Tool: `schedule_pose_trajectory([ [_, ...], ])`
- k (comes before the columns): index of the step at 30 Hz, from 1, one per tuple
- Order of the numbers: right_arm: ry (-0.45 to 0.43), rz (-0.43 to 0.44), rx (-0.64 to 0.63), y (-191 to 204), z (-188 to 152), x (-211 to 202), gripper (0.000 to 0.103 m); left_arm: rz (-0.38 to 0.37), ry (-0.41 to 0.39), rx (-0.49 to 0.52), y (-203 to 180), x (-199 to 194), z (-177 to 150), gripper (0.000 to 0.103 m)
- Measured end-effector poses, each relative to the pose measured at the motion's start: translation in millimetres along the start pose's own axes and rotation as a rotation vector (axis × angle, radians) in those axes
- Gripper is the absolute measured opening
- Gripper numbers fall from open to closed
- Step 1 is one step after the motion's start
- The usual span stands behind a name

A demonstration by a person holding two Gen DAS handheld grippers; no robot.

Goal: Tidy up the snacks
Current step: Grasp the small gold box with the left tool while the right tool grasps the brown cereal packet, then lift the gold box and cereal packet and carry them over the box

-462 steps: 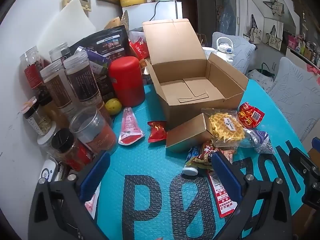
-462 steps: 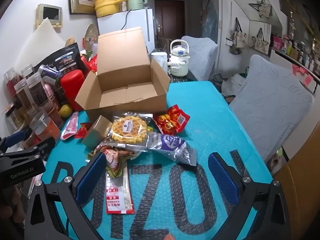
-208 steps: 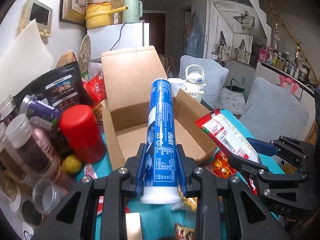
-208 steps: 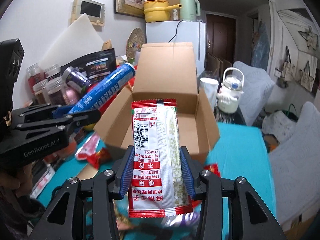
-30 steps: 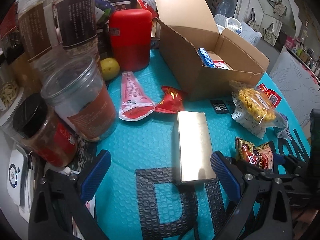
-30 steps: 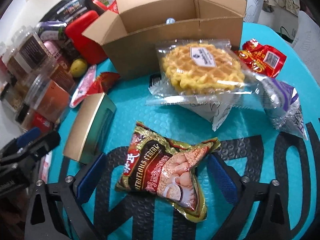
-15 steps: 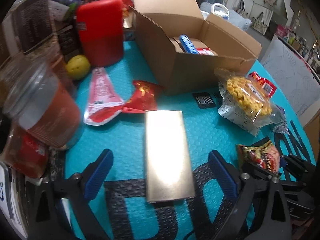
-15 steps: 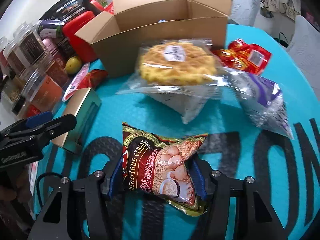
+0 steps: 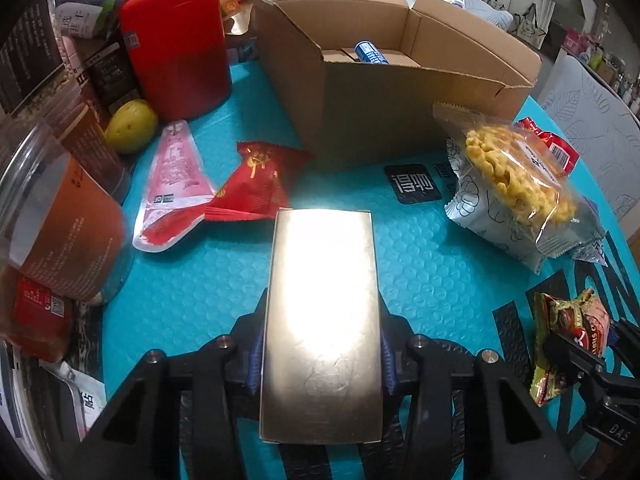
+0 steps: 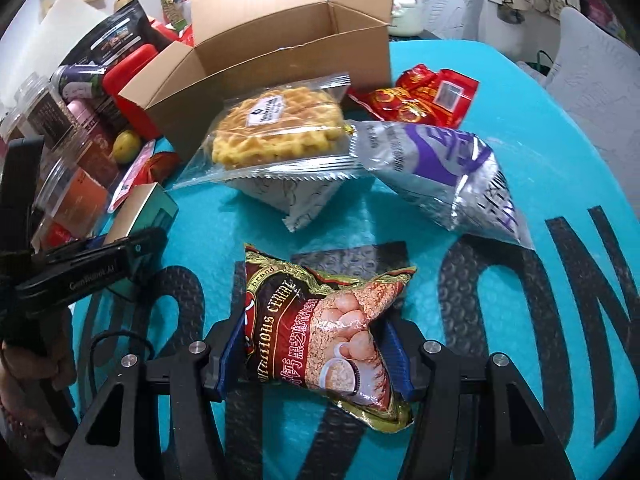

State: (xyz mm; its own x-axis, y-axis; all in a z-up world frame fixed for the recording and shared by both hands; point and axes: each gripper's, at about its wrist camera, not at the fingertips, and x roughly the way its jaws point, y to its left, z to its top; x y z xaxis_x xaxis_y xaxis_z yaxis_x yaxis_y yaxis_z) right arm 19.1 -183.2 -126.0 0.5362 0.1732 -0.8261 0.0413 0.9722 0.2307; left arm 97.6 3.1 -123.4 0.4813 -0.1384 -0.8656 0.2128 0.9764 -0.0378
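Note:
A shiny gold box (image 9: 322, 300) lies lengthwise on the teal mat. My left gripper (image 9: 320, 356) is closing on it, and its blue pads (image 9: 256, 360) touch both long sides. The right gripper (image 10: 316, 354) is shut on a brown-and-gold cereal packet (image 10: 320, 320), pinched across its lower half. Behind them stands the open cardboard box (image 9: 380, 120) with a blue tube (image 9: 370, 53) inside. The right wrist view shows the left gripper (image 10: 100, 264) and the gold box (image 10: 140, 212) at far left.
A waffle packet (image 10: 276, 128), a silver-purple bag (image 10: 440, 168) and a red packet (image 10: 424, 96) lie before the box. A small red packet (image 9: 256, 184) and a pink pouch (image 9: 172, 188) lie left. A red canister (image 9: 176, 44), a lemon (image 9: 130, 128) and jars (image 9: 60, 216) crowd the left edge.
My left gripper came forward and down over the gold box and its jaws closed in from wide onto its sides. The right jaws closed on the cereal packet and hold it.

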Motion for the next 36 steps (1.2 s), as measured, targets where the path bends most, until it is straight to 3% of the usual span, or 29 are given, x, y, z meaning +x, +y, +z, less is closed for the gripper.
schedule_pose_trajectory([
  [19,-0.055,0.050,-0.017,0.4,-25.7,-31.2,0.059,-0.058,-0.022,0.030,-20.4,-47.8,-41.9,0.044],
  [28,-0.120,0.080,-0.055,7.4,-36.3,-63.3,0.059,-0.090,-0.086,0.058,-36.0,-88.7,-60.5,0.044],
  [36,-0.187,0.106,-0.104,14.4,-30.6,-92.5,0.059,-0.115,-0.171,0.072,-47.0,-120.9,-55.4,0.044],
])
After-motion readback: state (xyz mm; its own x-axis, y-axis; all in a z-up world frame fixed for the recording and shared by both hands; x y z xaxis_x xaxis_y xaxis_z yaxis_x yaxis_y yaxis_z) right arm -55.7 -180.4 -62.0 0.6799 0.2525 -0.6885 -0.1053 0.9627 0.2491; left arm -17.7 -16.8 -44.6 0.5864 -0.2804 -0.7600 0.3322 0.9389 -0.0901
